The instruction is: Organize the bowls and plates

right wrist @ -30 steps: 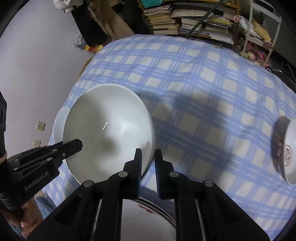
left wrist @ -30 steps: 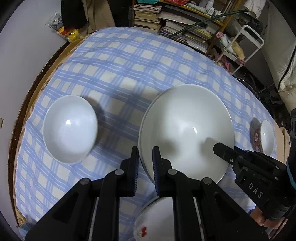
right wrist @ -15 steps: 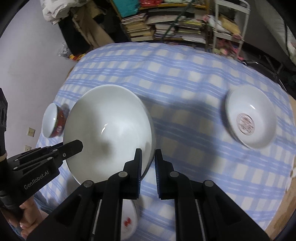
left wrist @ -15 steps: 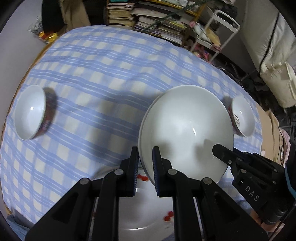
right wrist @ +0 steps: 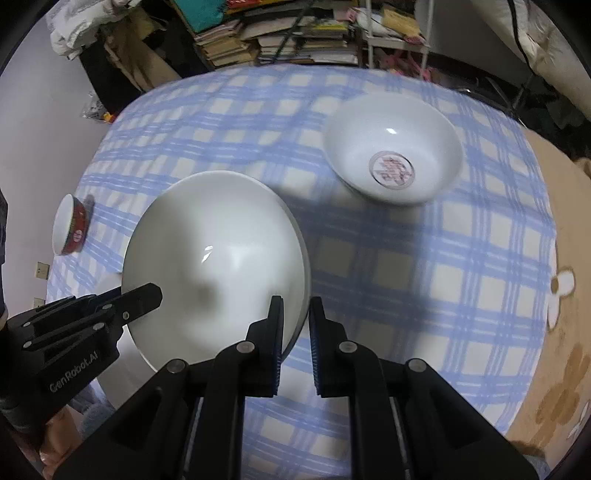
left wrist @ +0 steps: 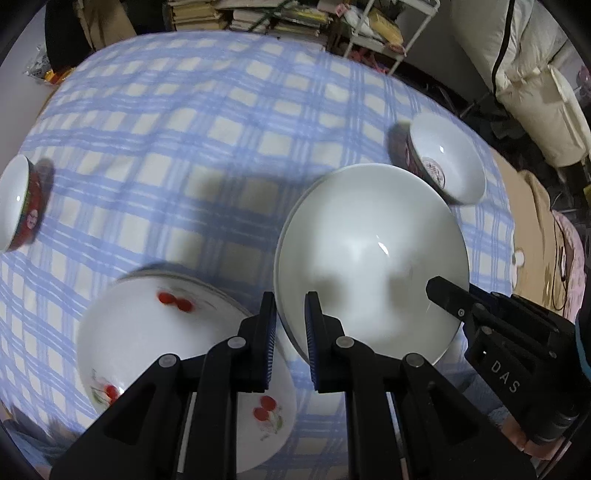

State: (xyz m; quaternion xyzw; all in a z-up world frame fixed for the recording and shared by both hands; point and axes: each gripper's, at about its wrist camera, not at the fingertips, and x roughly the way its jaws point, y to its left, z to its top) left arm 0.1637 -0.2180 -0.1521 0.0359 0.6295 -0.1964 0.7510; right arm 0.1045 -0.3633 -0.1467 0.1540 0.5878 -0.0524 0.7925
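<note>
Both grippers had carried the big white bowl (left wrist: 369, 254) sideways across the checked tablecloth (left wrist: 207, 122) since a second earlier, when a plain white bowl lay at the left; that bowl had gone from sight and a cherry-patterned dish had come in below.

From the left wrist, the left gripper (left wrist: 290, 341) pinched the near left rim of the big white bowl, one finger inside and one outside, and the bowl hung clear above the cloth. Across it, the right gripper (left wrist: 448, 297) clamped the right rim. Under the left fingers and to the near left lay the cherry-patterned dish (left wrist: 147, 332), blurred. A small red-sided bowl (left wrist: 20, 203) stood at the far left edge of the table, and a bowl with a red emblem inside (left wrist: 447, 158) stood just beyond the big bowl, far right.

From the right wrist, the right gripper (right wrist: 295, 347) nipped the near right rim of the big white bowl (right wrist: 218, 258), its fingers close together with the rim between them. The left gripper (right wrist: 142, 297) held the opposite rim at the near left. The emblem bowl (right wrist: 393, 147) stood on the cloth at the far right, apart from the big bowl, and the small red-sided bowl (right wrist: 72, 225) stood at the left edge. Stacked books (right wrist: 280, 33) crowded the far background.
</note>
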